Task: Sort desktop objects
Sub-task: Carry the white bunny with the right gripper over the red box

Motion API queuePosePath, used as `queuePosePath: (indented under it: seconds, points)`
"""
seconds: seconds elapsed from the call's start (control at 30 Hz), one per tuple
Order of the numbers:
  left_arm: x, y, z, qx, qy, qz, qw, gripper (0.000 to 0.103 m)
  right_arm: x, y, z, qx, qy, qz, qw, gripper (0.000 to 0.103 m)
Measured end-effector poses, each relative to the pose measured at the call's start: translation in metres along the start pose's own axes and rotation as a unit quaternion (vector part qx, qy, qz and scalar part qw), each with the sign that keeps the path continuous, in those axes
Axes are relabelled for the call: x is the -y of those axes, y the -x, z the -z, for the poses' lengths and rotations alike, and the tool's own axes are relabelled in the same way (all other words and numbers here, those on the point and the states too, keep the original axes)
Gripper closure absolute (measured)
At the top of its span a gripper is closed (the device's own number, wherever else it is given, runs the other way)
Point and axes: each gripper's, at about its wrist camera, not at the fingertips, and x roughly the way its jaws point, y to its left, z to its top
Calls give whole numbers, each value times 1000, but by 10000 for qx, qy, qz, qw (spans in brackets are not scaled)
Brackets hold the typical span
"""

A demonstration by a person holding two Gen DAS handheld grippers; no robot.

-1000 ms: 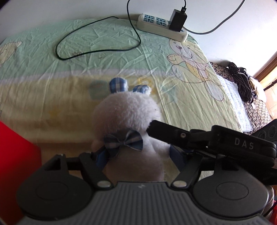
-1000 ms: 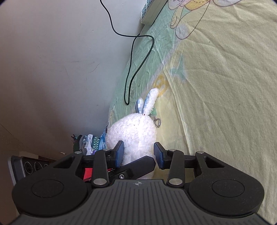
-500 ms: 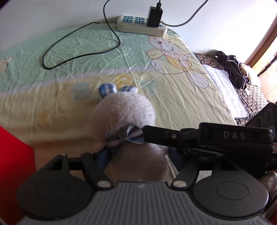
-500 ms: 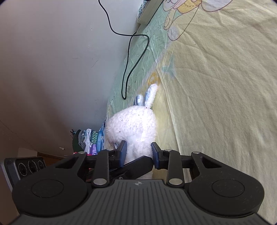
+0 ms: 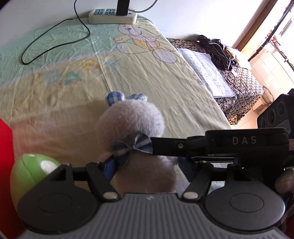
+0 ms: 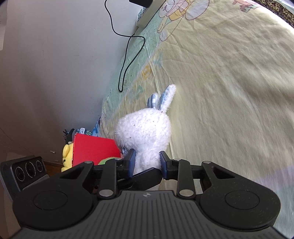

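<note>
White plush rabbit [image 6: 145, 128] with blue checked ears and bow; yellow-green bedsheet [image 5: 147, 73] with bear print; red box [image 6: 91, 150].

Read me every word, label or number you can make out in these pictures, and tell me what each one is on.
"DAS": pale letters on the black body of the right gripper, seen from the left wrist view.
"BABY": large pastel letters printed on the yellow and green cartoon bed sheet.
White multi-socket power strip: any markings are too small to read.
Nothing else is readable.
</note>
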Motion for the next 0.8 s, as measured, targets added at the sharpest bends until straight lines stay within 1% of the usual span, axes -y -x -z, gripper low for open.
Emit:
queuePosePath:
  seconds: [0.23, 0.37, 0.43, 0.6, 0.73, 0.8]
  points:
    - [13, 13, 40, -173, -204, 135, 9996, 31, -10, 14, 42, -119, 391, 337, 9986, 72]
    - [16, 24, 59, -162, -322, 167, 9992, 31, -15, 20, 63, -116, 526, 395, 9978, 72]
    - [17, 33, 66, -58, -355, 158, 9992, 31, -20, 22, 70, -82, 616, 362, 9974, 73]
    - [15, 63, 79, 354, -472, 146, 9982, 31, -44, 28, 83, 52, 983, 278, 9948, 73]
    - [11, 92, 86, 685, -619, 244, 9954, 31, -72, 36, 98, 304, 1374, 293, 9896, 74]
    - [10, 104, 90, 751, -794, 261, 9937, 29, -88, 38, 107, 453, 1555, 207, 9866, 75]
